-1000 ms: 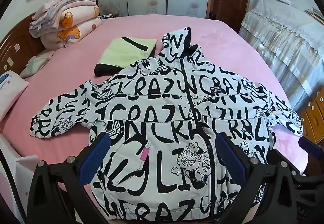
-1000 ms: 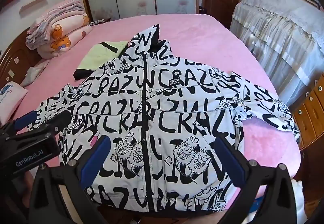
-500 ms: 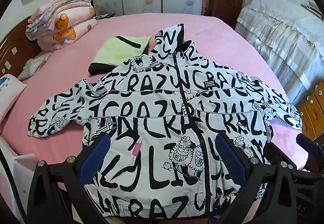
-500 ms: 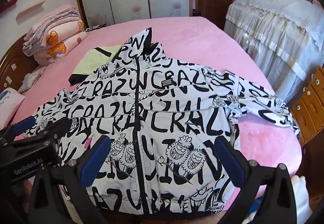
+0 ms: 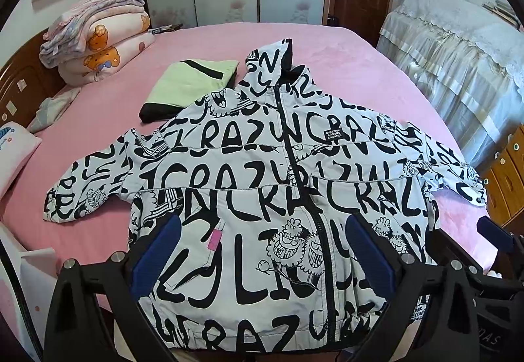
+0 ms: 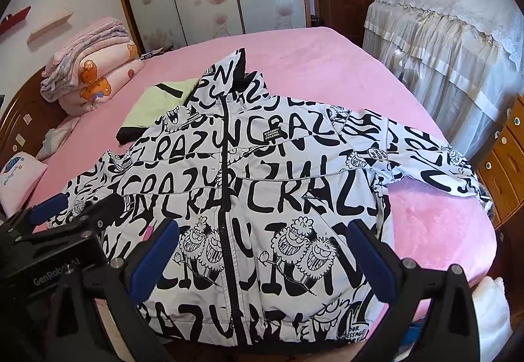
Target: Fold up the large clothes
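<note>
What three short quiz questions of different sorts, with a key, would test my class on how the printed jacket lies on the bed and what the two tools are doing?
1. True or false: the left tool is shut on the jacket.
2. Which lies partly under the jacket's shoulder? A) the green folded garment B) the stack of quilts C) a pillow
3. Fill in: the jacket lies front up on the pink bed, zip closed, both sleeves spread ____.

Key
1. False: both it and the right tool hover open above the hem.
2. A
3. out to the sides
</note>
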A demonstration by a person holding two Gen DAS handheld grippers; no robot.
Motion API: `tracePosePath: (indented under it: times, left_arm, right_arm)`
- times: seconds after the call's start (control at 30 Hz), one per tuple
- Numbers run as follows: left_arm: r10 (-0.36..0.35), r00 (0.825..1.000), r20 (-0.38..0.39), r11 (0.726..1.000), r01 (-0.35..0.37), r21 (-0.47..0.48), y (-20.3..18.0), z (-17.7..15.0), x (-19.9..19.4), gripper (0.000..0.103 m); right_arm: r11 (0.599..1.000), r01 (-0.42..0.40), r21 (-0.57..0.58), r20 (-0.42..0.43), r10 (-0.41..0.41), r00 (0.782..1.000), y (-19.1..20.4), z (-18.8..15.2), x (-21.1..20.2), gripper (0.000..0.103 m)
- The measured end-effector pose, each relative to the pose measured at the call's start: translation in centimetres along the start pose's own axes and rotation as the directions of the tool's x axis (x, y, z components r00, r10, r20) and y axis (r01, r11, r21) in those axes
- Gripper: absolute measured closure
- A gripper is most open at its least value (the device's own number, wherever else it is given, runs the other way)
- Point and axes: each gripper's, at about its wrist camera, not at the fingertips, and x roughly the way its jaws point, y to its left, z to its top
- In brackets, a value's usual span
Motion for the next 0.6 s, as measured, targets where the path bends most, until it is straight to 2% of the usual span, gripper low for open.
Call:
tracePosePath:
  times: [0.6]
  left_arm:
    - [-0.004,1.0,-0.021,1.0,0.004,-0.006,-0.28,-0.81,0.4,0.003]
  right_arm:
    - [1.0,-0.007,0.014,-0.008,0.007,1.0,-0.36,-0.43,0.14,0.001]
